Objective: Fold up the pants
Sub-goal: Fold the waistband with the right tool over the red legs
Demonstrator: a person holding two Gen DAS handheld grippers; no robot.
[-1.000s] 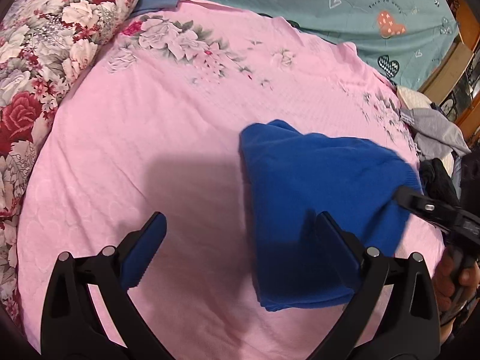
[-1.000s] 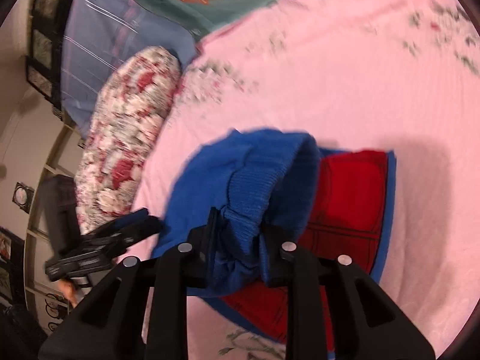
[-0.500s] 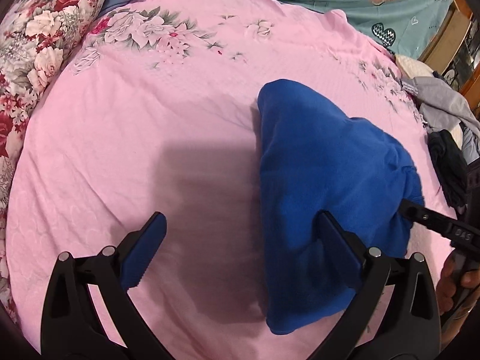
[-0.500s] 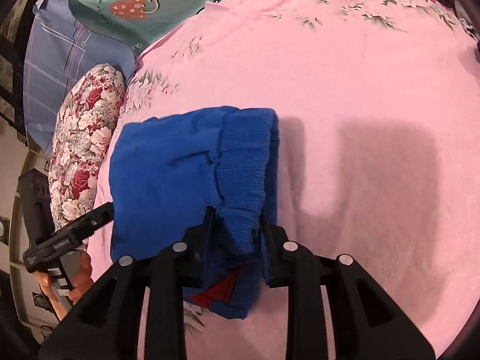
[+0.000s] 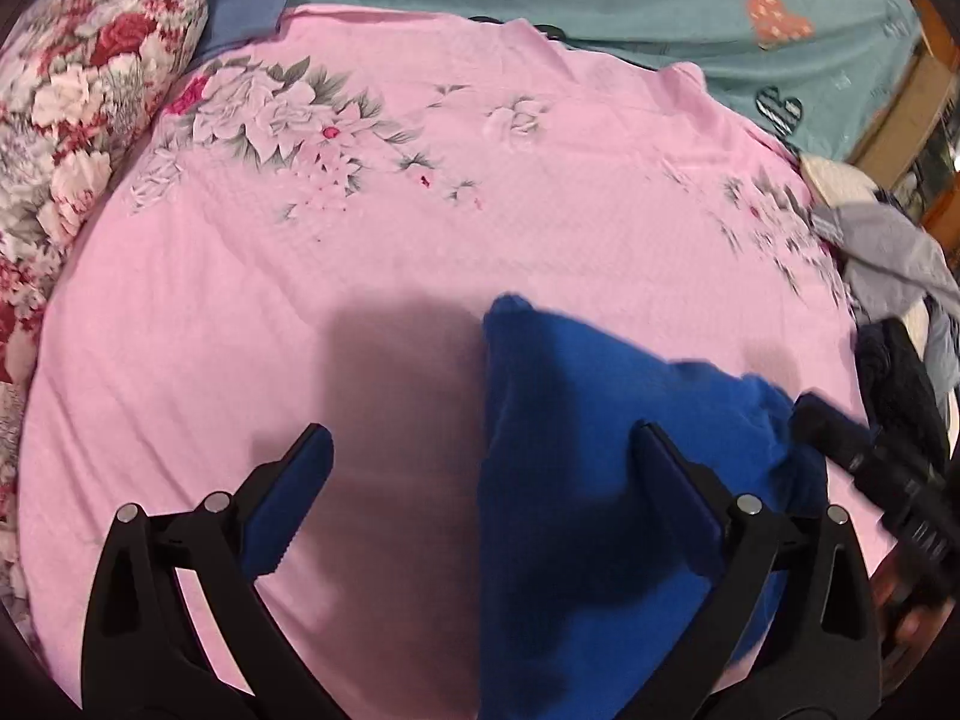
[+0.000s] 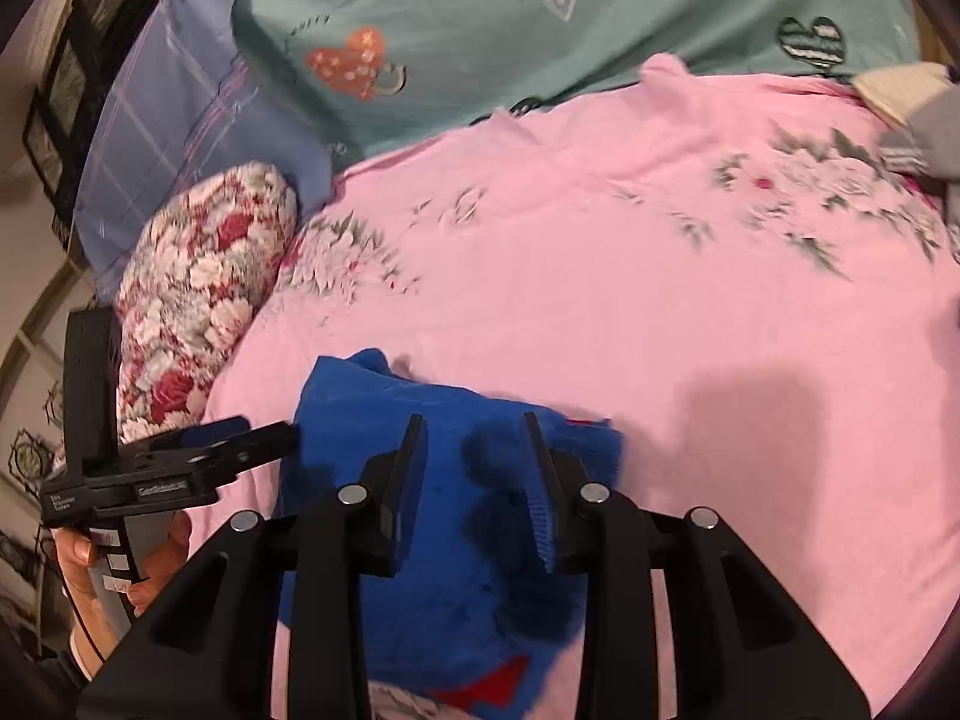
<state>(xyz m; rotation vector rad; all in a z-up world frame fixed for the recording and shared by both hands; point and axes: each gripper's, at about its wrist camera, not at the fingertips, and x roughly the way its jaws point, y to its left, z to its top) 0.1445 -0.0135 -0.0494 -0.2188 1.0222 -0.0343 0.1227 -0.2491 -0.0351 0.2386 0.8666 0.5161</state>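
Note:
Blue pants [image 5: 588, 480] lie folded in a bundle on the pink floral bedspread [image 5: 420, 252]. My left gripper [image 5: 480, 468] hovers wide open above their left edge, its right finger over the cloth and nothing held. In the right wrist view the pants [image 6: 474, 540] lie below my right gripper [image 6: 477, 450], whose jaws are opening. Blue cloth shows in the gap, but the pads do not press on it. A red patch [image 6: 492, 684] peeks out at the bundle's near edge. The right gripper [image 5: 852, 450] also shows in the left wrist view, at the bundle's right end.
A red-and-white floral pillow [image 5: 78, 120] and a blue checked pillow [image 6: 180, 120] lie at the left. Behind is a teal sheet with hearts [image 5: 660, 0]. Grey and black clothes [image 5: 888, 276] are heaped at the bed's right edge. A hand [image 6: 120, 564] holds the left gripper's handle.
The right gripper laid the waistband down over the red part and let go, its jaws spreading apart. The pants now lie lower and flatter. The left gripper stayed open and drifted sideways.

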